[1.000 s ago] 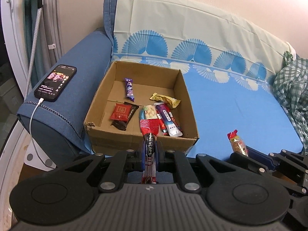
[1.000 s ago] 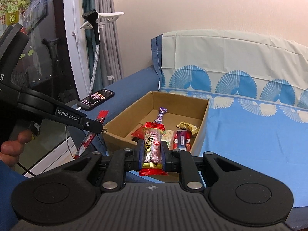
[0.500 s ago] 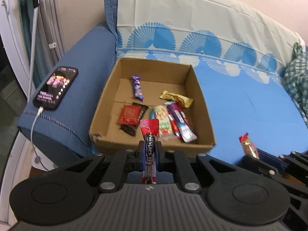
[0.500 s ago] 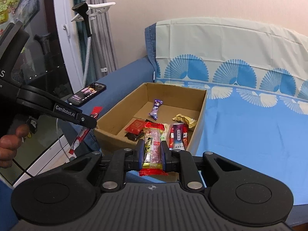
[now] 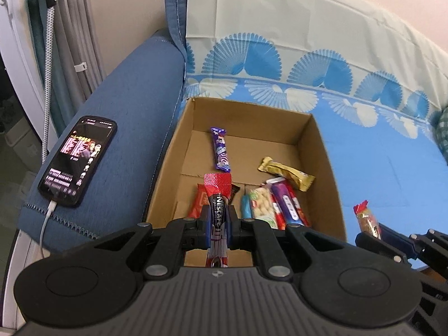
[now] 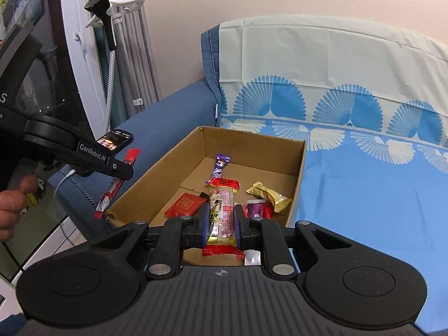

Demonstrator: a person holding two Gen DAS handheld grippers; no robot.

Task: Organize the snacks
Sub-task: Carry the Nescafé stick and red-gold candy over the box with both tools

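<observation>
Left wrist: left claw (image 5: pixel 218 222) clamped tight on a Nescafe stick (image 5: pixel 217 212), red top sticking out past the pads, tail running back under the body. Stick hangs over the near wall of the box (image 5: pixel 330 173). Box sits on the sofa (image 5: pixel 131 106) seat, hard against the armrest. Inside the box: purple bar (image 5: pixel 220 149) mid-floor toward the far wall, gold bar (image 5: pixel 287 172) by the right wall, red packet (image 5: pixel 197 203) at the near side partly behind the stick, then a nut bar (image 5: pixel 261 205) and a purple-white bar (image 5: pixel 288 203) side by side near the front right. Phone (image 5: pixel 78 160) lies on the armrest left of the box, screen lit, cable plugged in. Right of the box, the right claw's tip shows with its snack (image 5: pixel 367 219) over the blue sheet (image 5: pixel 378 168).

Right wrist: right claw (image 6: pixel 221 222) closed on a clear-wrapped snack with red ends (image 6: pixel 221 210), gripped about mid-length, upper end poking forward over the box's (image 6: pixel 298 184) near edge. Same box contents visible: purple bar (image 6: pixel 219 165), gold bar (image 6: pixel 267 193), red packet (image 6: pixel 186 203). Left of the box, left claw (image 6: pixel 123 170) held in a hand (image 6: pixel 12 204), the Nescafe stick (image 6: pixel 116 180) pinched and hanging down outside the box's left wall. Phone (image 6: pixel 114 139) on the armrest behind it.
</observation>
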